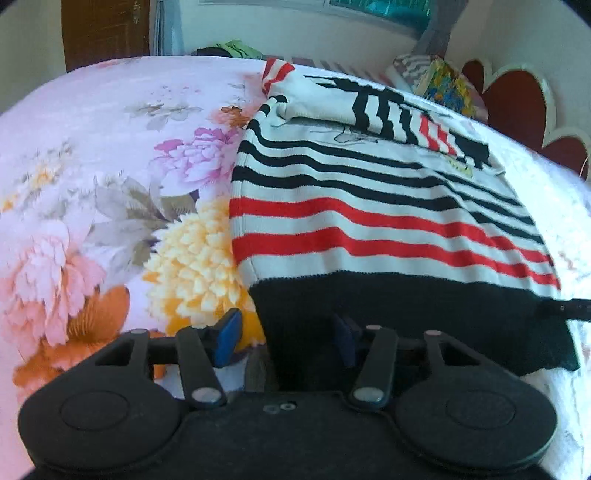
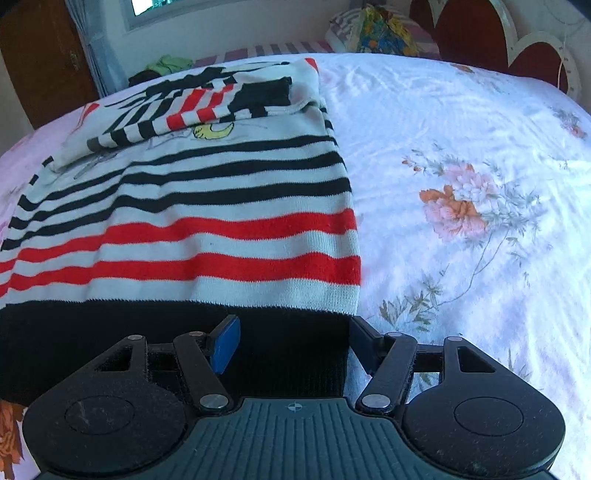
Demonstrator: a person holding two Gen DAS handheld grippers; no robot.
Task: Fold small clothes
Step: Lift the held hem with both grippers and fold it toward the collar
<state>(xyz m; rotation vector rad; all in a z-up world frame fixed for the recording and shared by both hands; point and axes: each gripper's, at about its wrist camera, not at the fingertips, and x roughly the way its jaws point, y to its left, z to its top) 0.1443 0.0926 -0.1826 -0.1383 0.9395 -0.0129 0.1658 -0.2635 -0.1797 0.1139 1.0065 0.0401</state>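
Striped sweater (image 1: 369, 206): lay flat on floral bedsheet (image 1: 110, 184), sleeves already folded in across the chest, black hem band (image 2: 166, 339) nearest both cameras.

Left gripper (image 1: 284, 339): straddled the hem's left corner, jaws partly open, one pad (image 1: 227, 339) over the sheet, the other over the black band; no pinch visible, no cloth pressed.

Right gripper (image 2: 291, 343): straddled the hem's right corner, jaws moderately wide, not clamped.

Step judged: seizing both hem corners for the bottom-to-top fold. Advised: bite taken deep enough to catch both layers of knit; corners pinched at matching depth; lifted together, kept taut, laid up to the shoulders with the side edges aligned.

Containers: none in view. Elsewhere: pillows (image 2: 373, 29) by the headboard (image 2: 480, 33); green garment (image 2: 170, 64) at the far edge.
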